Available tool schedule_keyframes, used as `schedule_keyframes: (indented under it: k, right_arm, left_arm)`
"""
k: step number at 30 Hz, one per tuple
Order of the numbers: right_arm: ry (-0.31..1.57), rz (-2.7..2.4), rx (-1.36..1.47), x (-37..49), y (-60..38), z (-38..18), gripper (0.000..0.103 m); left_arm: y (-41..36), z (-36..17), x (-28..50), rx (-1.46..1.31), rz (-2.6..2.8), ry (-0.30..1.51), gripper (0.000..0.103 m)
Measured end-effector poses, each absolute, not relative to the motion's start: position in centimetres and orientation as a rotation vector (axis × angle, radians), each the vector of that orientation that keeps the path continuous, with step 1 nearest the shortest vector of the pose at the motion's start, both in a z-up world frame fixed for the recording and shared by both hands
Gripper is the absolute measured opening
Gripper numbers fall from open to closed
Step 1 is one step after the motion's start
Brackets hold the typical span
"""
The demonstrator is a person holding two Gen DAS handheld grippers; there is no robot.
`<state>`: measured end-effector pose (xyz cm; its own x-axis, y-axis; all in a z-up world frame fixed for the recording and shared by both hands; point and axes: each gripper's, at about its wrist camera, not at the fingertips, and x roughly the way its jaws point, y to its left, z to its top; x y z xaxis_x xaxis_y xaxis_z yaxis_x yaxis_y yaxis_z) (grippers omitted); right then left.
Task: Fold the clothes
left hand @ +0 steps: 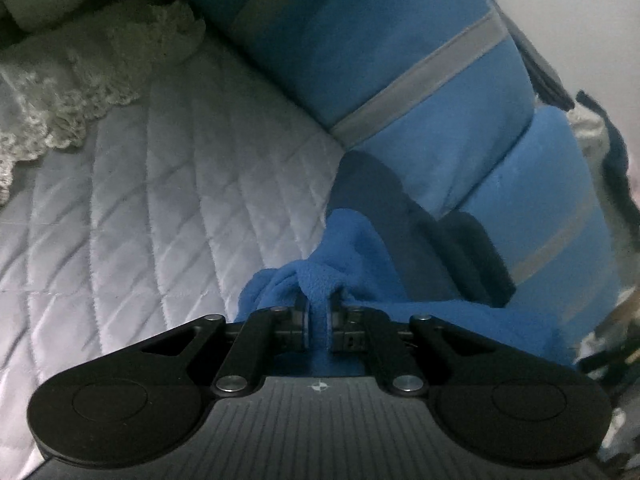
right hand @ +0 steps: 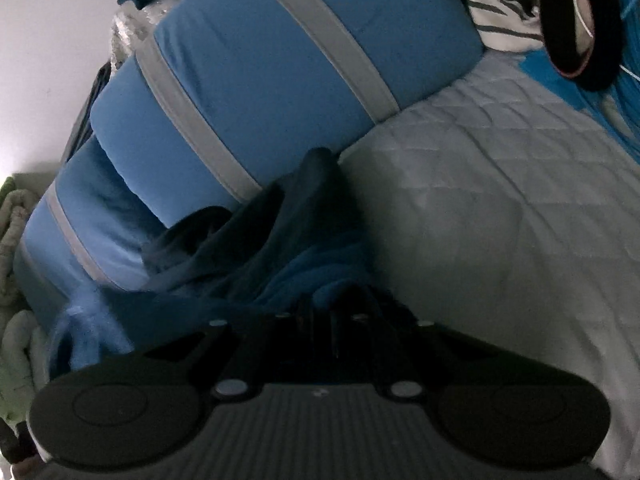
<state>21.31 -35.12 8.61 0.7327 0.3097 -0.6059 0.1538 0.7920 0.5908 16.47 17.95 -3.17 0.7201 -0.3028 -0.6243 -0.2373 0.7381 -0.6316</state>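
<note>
The blue fleece garment (left hand: pixel 360 264) lies bunched on the white quilted bed (left hand: pixel 160 208), against two blue cushions with grey stripes (left hand: pixel 420 92). It is soft and nubby, with a darker blue part draped up toward the cushions. The left gripper (left hand: pixel 319 312) is closed tight on a pinched fold of the fleece. The right gripper (right hand: pixel 320 312) sits in shadow, its jaws close together with fleece (right hand: pixel 288 264) bunched between them.
</note>
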Motion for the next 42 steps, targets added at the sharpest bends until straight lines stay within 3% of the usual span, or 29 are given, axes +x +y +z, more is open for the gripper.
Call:
schedule_keyframes:
  k: [5,8,10,11,13,16,19,23,32,42]
  right_arm:
    - [0.754,0.076,0.688,21.7,-34.9,8.9,0.012]
    - [0.742,0.075,0.69,21.9,-34.8,9.3,0.02]
    - [0.715,0.077,0.681,21.8,-34.8,9.7,0.04]
    - [0.698,0.084,0.684,21.7,-34.9,9.9,0.043]
    - [0.668,0.111,0.712,21.6,-35.0,10.4,0.067]
    - [0.588,0.139,0.731,21.0,-35.1,11.3,0.087]
    - [0.508,0.135,0.665,20.4,-34.7,12.6,0.1]
    - [0.454,0.119,0.577,20.0,-33.9,13.4,0.103]
    - [0.544,0.071,0.303,23.1,-33.3,11.2,0.103]
    - [0.635,0.212,0.371,25.9,-35.8,9.2,0.103]
  left_arm:
    - [18.2,-2.8,16.7,-0.818,-0.05,0.735,0.016]
    - [18.0,-2.1,16.8,-0.83,-0.059,0.676,0.033]
    - [18.0,-1.3,16.7,-0.837,-0.1,0.621,0.046]
    - [18.0,-0.8,16.5,-0.829,-0.103,0.566,0.056]
    - [18.1,0.2,15.9,-0.793,-0.09,0.446,0.068]
    - [18.2,1.5,15.1,-0.7,-0.068,0.337,0.075]
    - [18.0,1.8,15.0,-0.626,-0.054,0.339,0.077]
    - [17.5,1.0,15.8,-0.571,-0.042,0.403,0.077]
    - [17.6,-1.1,18.1,-0.543,-0.142,0.507,0.077]
    - [17.5,-2.1,22.1,-0.343,-0.268,0.592,0.077]
